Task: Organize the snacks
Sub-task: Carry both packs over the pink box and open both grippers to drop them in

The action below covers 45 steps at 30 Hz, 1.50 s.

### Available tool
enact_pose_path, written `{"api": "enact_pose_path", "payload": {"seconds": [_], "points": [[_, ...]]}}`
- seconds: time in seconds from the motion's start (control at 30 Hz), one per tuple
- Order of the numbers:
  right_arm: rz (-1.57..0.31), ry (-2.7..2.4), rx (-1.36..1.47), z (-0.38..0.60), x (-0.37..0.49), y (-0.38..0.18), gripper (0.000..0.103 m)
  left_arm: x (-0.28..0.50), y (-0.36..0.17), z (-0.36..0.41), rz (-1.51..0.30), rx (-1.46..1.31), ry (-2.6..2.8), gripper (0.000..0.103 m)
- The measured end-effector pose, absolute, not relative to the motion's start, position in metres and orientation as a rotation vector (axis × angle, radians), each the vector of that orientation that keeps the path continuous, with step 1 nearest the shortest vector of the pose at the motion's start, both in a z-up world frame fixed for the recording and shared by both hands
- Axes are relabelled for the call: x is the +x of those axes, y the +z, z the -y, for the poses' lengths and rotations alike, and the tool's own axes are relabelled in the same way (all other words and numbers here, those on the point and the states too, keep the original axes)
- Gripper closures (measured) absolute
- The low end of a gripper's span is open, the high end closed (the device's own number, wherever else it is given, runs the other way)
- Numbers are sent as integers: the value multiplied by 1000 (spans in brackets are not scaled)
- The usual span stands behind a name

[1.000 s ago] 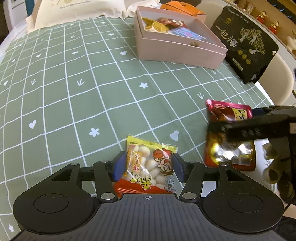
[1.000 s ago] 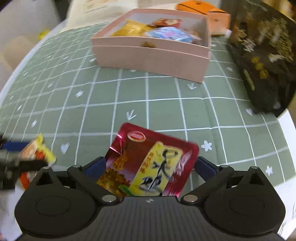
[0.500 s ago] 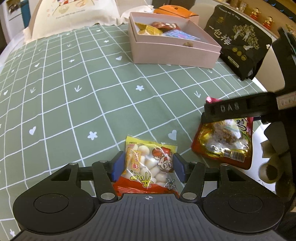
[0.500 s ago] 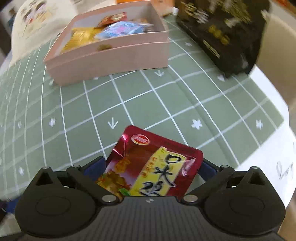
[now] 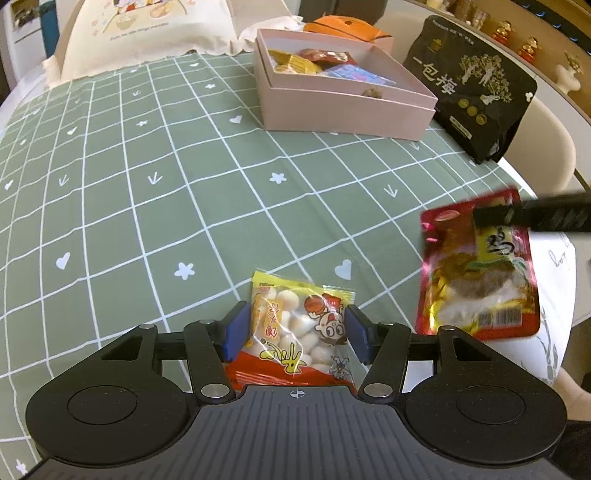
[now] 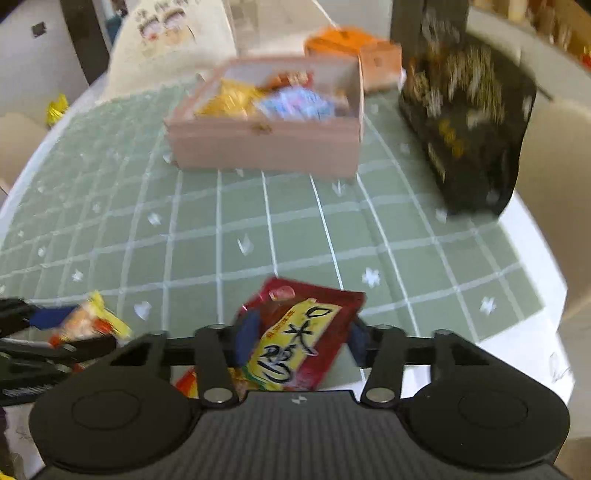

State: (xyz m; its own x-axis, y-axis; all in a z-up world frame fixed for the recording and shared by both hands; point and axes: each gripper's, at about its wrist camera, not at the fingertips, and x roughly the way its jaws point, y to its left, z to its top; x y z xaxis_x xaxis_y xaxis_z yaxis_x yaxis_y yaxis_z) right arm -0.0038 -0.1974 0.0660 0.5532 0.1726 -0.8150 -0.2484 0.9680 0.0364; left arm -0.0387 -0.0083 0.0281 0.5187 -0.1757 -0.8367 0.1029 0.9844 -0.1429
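My left gripper (image 5: 294, 332) is shut on a yellow and red packet of white candies (image 5: 295, 328) and holds it above the green checked tablecloth (image 5: 166, 192). My right gripper (image 6: 301, 338) is shut on a red and yellow snack pouch (image 6: 299, 339), lifted off the table. That pouch (image 5: 478, 273) hangs at the right of the left wrist view, under the right gripper's finger (image 5: 532, 218). The left gripper and its packet (image 6: 88, 325) show at the left of the blurred right wrist view. An open pink box (image 5: 343, 110) (image 6: 266, 147) with several snacks stands at the far side.
A large black snack bag (image 5: 469, 99) (image 6: 461, 129) stands right of the pink box. An orange box (image 5: 343, 27) (image 6: 354, 55) sits behind it. A cream pillow (image 5: 147, 33) lies at the far edge. The table's right edge (image 5: 554, 258) is close to the red pouch.
My right gripper has closed in on the red pouch and lifted it, swinging to face the pink box. My left gripper has risen slightly with the candy packet.
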Motion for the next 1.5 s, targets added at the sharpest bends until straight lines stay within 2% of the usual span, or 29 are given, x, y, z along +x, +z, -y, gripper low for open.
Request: {"api": "enact_pose_path", "payload": {"seconds": [0.03, 0.13, 0.23, 0.3, 0.33, 0.5, 0.67, 0.87, 1.03, 1.07, 1.23, 1.37, 1.5], "points": [[-944, 281, -67, 196, -5, 74, 84, -39, 28, 8, -1011, -76, -168, 42], [-957, 363, -33, 183, -3, 86, 85, -39, 28, 9, -1012, -80, -167, 42], [-1080, 402, -14, 167, 14, 62, 71, -39, 28, 9, -1015, -81, -165, 42], [-1151, 404, 53, 169, 21, 47, 71, -39, 28, 9, -1014, -74, -170, 42], [-1162, 414, 92, 174, 22, 47, 78, -39, 27, 9, -1012, -72, -172, 42], [-1143, 469, 159, 192, 8, 74, 93, -41, 26, 13, -1000, -51, -161, 42], [-1059, 476, 204, 210, -2, 110, 94, -38, 36, -2, -995, -168, -195, 50], [-962, 460, 244, 235, -5, 147, 94, -16, 123, -12, -750, -213, -276, 50], [-896, 442, 262, 255, -3, 167, 94, 55, 206, -9, -507, -265, -321, 49], [-884, 440, 260, 257, -3, 170, 94, 77, 212, -9, -468, -305, -349, 45], [-871, 409, 252, 267, 0, 175, 94, 166, 172, 19, -589, -317, -414, 48], [-839, 391, 249, 275, 2, 186, 94, 156, 156, 0, -582, -442, -344, 48], [-763, 435, 252, 269, 23, 219, 97, 116, 147, -21, -589, -382, -264, 48]]}}
